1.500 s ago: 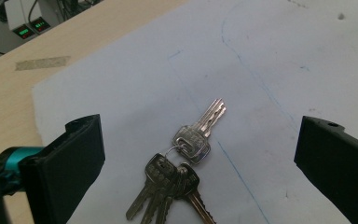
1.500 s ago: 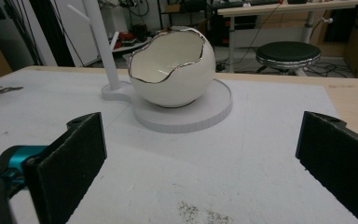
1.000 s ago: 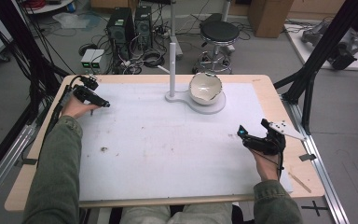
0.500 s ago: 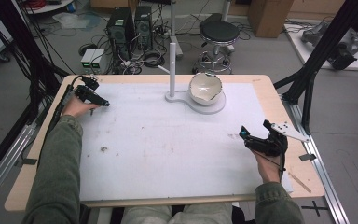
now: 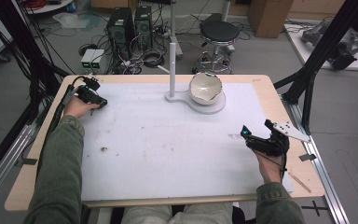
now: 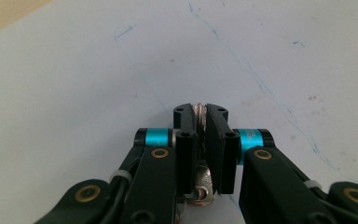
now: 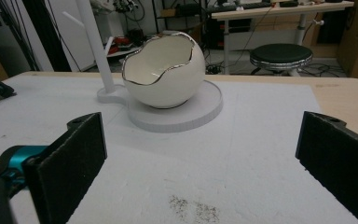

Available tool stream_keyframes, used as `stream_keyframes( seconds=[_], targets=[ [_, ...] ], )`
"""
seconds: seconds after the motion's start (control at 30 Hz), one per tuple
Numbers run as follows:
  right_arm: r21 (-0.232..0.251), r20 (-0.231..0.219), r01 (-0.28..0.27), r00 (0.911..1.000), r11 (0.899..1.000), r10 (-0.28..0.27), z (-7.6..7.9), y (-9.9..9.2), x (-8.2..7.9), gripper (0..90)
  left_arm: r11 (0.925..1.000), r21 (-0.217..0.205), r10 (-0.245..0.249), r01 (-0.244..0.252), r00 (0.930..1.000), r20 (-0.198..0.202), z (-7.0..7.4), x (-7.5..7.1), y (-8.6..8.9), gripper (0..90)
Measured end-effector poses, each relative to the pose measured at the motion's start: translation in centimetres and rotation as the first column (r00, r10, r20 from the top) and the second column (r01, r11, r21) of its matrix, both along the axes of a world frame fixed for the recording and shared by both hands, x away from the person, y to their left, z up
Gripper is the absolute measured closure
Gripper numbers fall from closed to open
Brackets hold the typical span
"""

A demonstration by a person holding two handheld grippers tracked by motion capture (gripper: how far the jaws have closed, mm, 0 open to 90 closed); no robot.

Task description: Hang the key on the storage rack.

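Eggshell bowl (image 7: 163, 70) sits ahead of the wide-open right gripper (image 7: 200, 163); left gripper (image 6: 206, 140) pinches a small metal piece (image 6: 199, 112), likely bound for it.

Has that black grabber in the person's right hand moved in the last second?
Yes, slightly. The right gripper has slid a little toward the person's left, farther from the table's right edge. The egg-shaped bowl has stayed put.

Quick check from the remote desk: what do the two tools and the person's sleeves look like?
Both tools are black. The left tool has flat black jaws, teal collars and brass-coloured pivot rings. The right tool carries a grey three-cornered plate with dark dots. A black cable trails from the left one. The sleeves are olive green.
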State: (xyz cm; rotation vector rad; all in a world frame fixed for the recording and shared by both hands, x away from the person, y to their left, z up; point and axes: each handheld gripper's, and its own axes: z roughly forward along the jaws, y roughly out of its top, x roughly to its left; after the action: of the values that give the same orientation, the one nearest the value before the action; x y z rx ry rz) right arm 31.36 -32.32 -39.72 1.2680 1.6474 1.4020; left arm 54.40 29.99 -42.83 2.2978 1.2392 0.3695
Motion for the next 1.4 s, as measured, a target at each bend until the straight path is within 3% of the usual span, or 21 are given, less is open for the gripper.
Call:
stream_keyframes(
  seconds=[0.33,0.4,0.47,0.5,0.97,1.13,1.2,1.4],
  targets=[
    [0.008,0.006,0.001,1.0,1.0,-0.001,0.1,-0.1,-0.1,0.8,0.9983,0.058,-0.004,0.002,0.999,0.045,0.1,-0.3,-0.7,84.2],
    [0.008,0.008,0.001,1.0,1.0,-0.001,0.1,-0.1,-0.1,0.8,0.9997,-0.009,0.023,-0.023,0.9941,0.106,0.5,-0.6,-0.6,87.9],
    [0.008,0.006,0.002,1.0,1.0,-0.002,0.1,-0.1,-0.1,0.8,0.9999,0.006,0.014,-0.015,0.9949,0.1,0.4,-0.6,-0.8,87.9],
    [0.008,0.008,0.002,1.0,1.0,-0.002,0.1,-0.2,-0.1,0.8,0.999,0.044,-0.003,-0.001,0.9952,0.097,0.3,-0.8,-1.1,88.0],
    [0.012,0.016,0.001,0.9999,1.0,-0.001,0.3,-0.2,-0.2,0.9,0.9976,0.054,-0.048,0.042,0.9934,0.105,1.4,-1.7,-1.9,88.1],
    [0.016,0.019,0.001,0.9998,1.0,-0.001,0.4,-0.3,-0.3,1.0,0.9983,0.034,-0.052,0.048,0.9916,0.119,2.4,-2.2,-1.8,88.1],
    [0.019,0.02,-0.002,0.9998,1.0,0.001,0.4,-0.3,-0.2,1.0,0.998,-0.004,-0.063,0.064,0.9877,0.143,3.4,-2.6,-1.8,88.1],
    [0.025,0.019,-0.008,0.9998,1.0,0.008,0.5,-0.1,-0.2,1.1,0.996,-0.05,-0.061,0.074,0.9757,0.21,5.2,-3.3,-1.6,88.1]
  ],
)
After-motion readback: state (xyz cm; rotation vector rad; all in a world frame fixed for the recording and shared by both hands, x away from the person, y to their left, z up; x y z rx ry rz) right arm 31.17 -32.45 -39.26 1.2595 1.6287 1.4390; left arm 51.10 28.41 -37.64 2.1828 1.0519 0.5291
